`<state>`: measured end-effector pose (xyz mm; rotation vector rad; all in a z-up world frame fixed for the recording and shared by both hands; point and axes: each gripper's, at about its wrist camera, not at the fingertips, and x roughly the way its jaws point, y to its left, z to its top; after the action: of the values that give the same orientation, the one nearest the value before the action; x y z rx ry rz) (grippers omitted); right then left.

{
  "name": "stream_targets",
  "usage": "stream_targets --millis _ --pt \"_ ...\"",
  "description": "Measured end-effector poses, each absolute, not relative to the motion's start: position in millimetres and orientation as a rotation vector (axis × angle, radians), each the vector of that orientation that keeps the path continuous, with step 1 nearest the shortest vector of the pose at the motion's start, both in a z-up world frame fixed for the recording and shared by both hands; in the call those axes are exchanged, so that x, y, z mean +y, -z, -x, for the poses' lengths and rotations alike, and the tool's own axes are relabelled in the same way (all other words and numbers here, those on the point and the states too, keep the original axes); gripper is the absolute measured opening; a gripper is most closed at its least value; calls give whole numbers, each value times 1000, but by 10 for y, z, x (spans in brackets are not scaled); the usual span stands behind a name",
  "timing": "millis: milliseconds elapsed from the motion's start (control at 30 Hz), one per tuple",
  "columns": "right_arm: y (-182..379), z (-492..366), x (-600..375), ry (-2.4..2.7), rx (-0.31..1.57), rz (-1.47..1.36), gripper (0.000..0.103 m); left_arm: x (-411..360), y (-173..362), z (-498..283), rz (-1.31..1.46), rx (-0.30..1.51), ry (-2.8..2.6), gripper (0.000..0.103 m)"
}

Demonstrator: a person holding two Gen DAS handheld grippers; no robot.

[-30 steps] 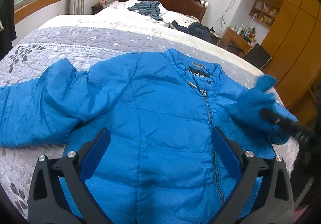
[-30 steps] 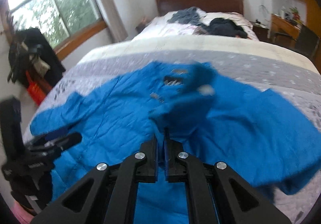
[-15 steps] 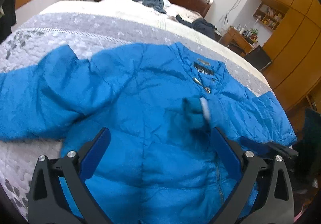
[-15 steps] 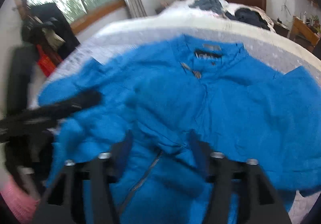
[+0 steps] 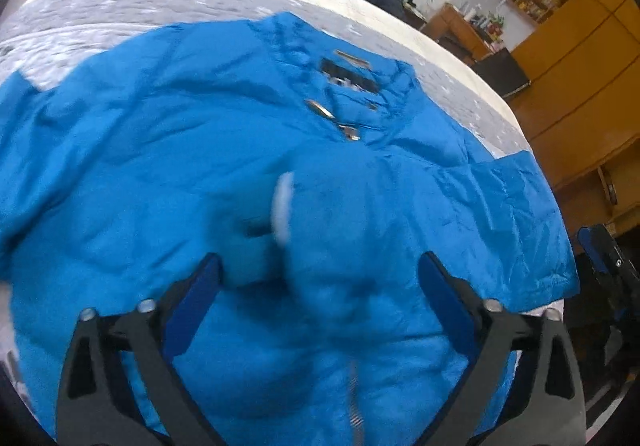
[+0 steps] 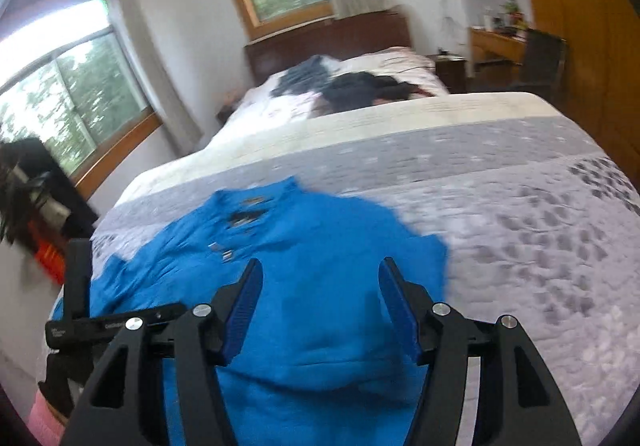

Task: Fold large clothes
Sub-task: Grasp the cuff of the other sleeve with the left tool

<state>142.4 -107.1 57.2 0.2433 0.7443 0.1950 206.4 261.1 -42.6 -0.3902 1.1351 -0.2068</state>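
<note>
Blue puffer jacket [image 5: 160, 150] lies front-up on the bed [image 6: 520, 230], filling centre frame of the left view – one sleeve [image 5: 320, 230] folded across the chest, cuff blurred. Left gripper [image 5: 320, 278] fingers wide, holding nothing; right gripper [image 6: 320, 286] fingers also spread wide and empty (hovering over the jacket). Dark clothes [image 6: 360, 90] sit by the headboard, upper centre.

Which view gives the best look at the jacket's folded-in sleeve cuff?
The left wrist view: the sleeve cuff lies across the blue jacket, just ahead of the open left gripper, though blurred. The right wrist view shows the jacket's collar and body beyond the open right gripper, but no distinct cuff.
</note>
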Motion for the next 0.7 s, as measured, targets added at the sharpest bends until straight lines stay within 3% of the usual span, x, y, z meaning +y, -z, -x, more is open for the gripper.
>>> stream_targets --millis 133,200,300,533,700 --pt "-496 -1484 -1351 -156 759 -292 61 2531 459 -2102 349 1125 174 54" --pt "-451 -1517 -1402 -142 768 -296 61 2540 425 -2074 382 1107 203 28" --pt "-383 -1527 -1431 -155 788 -310 61 2605 299 -2002 392 1051 202 13" --pt "-253 -1600 -1301 -318 847 -372 61 3130 -53 -1768 380 889 105 12" --pt "-39 -1697 -1170 -402 961 -425 61 3457 44 -1764 400 921 62 12"
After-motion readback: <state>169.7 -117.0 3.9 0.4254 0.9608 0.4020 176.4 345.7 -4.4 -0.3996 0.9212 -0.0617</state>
